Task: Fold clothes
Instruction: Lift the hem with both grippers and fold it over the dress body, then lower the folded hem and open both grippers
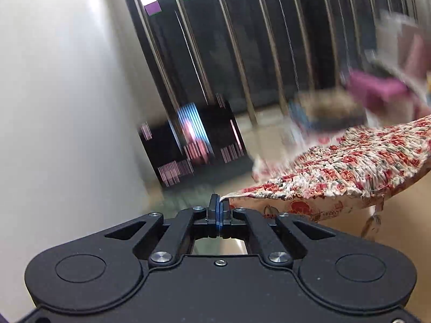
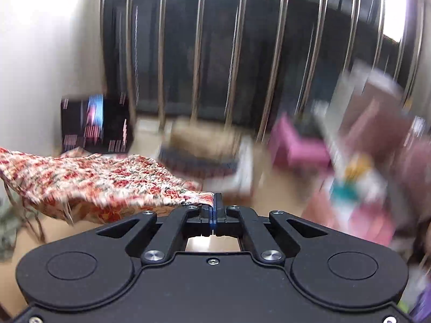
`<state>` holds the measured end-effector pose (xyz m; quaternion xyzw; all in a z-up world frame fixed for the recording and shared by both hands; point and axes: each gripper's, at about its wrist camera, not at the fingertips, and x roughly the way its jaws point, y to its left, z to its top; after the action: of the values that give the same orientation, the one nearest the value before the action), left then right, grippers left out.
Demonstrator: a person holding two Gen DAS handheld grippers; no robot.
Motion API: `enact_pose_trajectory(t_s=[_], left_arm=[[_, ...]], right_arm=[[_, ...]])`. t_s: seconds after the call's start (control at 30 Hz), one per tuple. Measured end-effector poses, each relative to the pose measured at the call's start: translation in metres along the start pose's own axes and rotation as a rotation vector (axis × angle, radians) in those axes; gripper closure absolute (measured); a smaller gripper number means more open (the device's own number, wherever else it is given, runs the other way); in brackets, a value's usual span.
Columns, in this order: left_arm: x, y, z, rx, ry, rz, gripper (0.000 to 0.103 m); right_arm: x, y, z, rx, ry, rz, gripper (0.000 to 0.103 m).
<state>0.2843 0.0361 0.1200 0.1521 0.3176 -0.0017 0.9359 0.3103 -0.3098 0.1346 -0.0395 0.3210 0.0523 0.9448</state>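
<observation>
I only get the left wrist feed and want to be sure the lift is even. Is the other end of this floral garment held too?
Observer: Yes. The right gripper is shut on an edge of the floral garment, just as the left gripper is on its own end.
Operator: Does the cloth sag between them?
Observer: From the right wrist view it spreads out leftward and dips a little, with loose threads hanging from its underside.
Operator: Anything off to the right side?
Observer: A blurred heap of pink and mixed-colour items lies there, apart from the garment.
</observation>
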Motion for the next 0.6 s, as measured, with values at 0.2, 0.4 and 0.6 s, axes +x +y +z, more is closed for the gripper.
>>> enact_pose_trajectory(t_s=[0.2,0.4,0.6], left_arm=[[0.045,-0.033,-0.121,-0.017,0.145,-0.075,0.103],[0.041,-0.048,-0.164,-0.006,0.143,-0.072,0.103],[0.037,-0.045,-0.171,-0.015,0.139,-0.076,0.103]], right_arm=[[0.051,0.005,-0.141,0.081,0.215,0.084,0.103],[0.030,0.022,-0.208,0.059,0.189,0.088,0.103],[0.016,0.026,-0.225,0.036,0.151,0.077,0.102]])
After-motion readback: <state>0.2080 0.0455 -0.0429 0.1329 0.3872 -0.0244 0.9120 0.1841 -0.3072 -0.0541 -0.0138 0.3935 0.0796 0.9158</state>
